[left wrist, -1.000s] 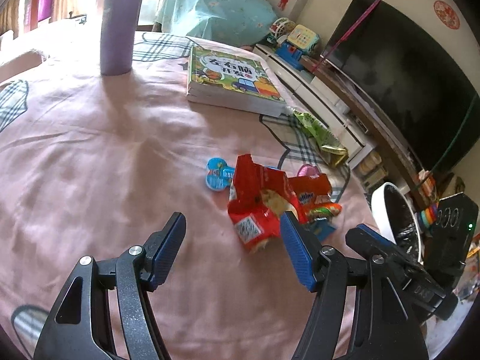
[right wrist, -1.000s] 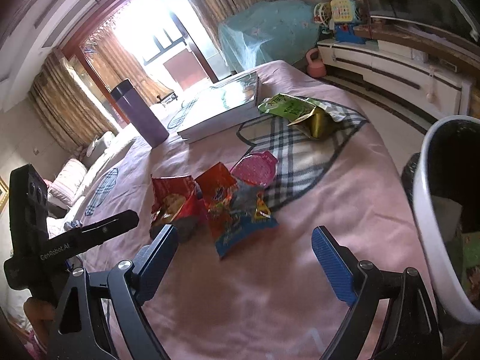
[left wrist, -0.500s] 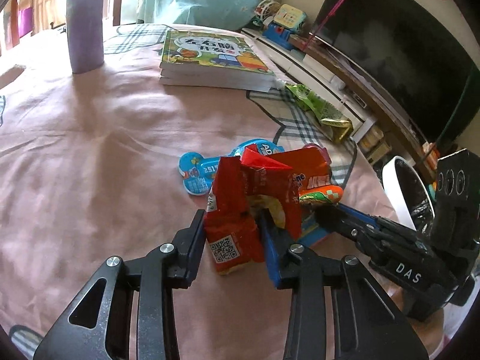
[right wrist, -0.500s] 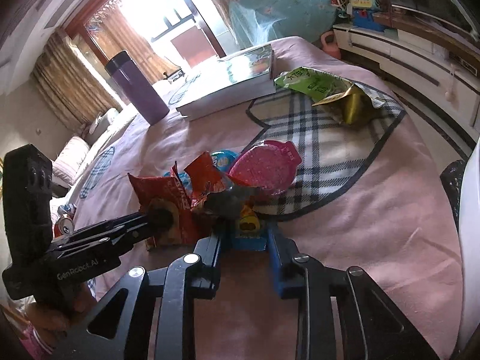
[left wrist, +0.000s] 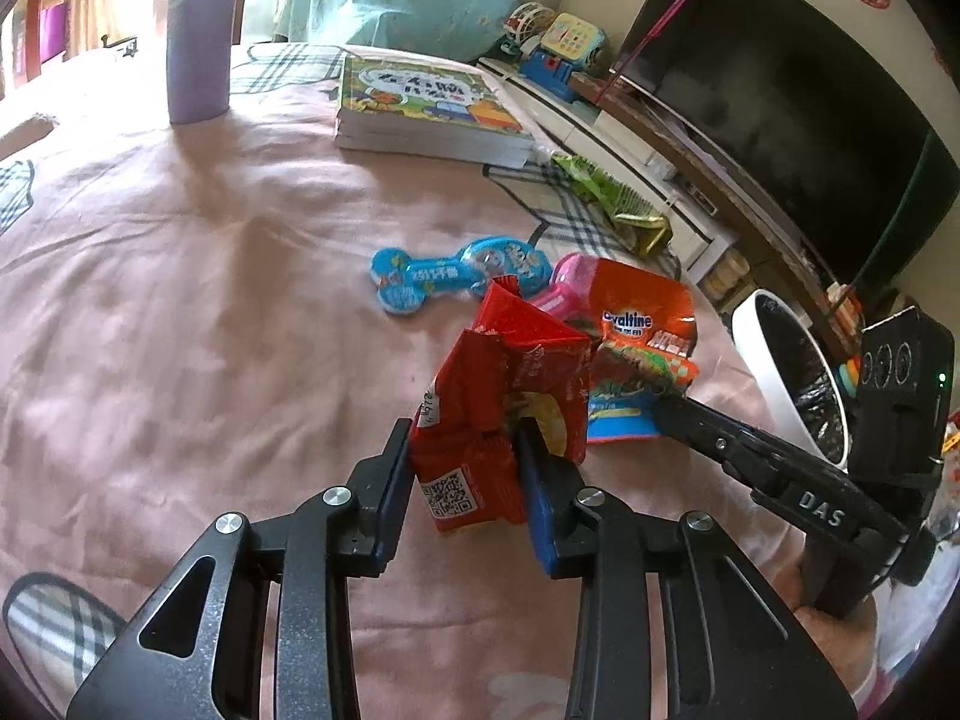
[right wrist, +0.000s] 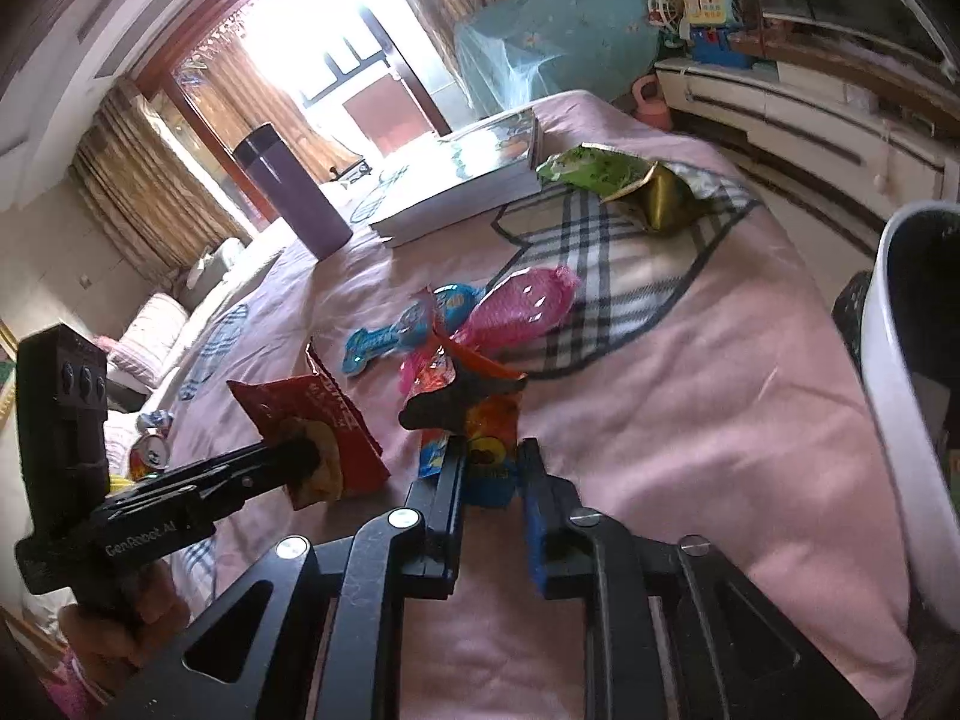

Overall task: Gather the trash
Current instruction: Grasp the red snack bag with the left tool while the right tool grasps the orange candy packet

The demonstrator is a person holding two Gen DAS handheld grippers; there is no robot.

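In the left wrist view my left gripper (left wrist: 467,429) is shut on a crumpled red snack wrapper (left wrist: 510,384), both blue pads pressing its lower part. Beside it my right gripper (left wrist: 657,407) grips an orange and blue wrapper (left wrist: 645,354). The right wrist view shows the right gripper (right wrist: 492,450) shut on that orange and blue wrapper (right wrist: 489,420), with the left gripper (right wrist: 303,459) holding the red wrapper (right wrist: 327,414). On the pink cloth lie a blue bone-shaped wrapper (left wrist: 456,273), a pink wrapper (right wrist: 522,306) and a green and gold bag (left wrist: 606,204).
A white bin (left wrist: 792,372) with a dark liner stands off the table's right edge. A thick picture book (left wrist: 426,108) and a purple bottle (left wrist: 198,30) stand at the far side. A TV (left wrist: 798,120) and a low cabinet line the wall. A hand holds each gripper.
Both grippers stood open a second ago and have shut, the left on the red wrapper, the right on the orange and blue one. The blue wrapper now lies uncovered.
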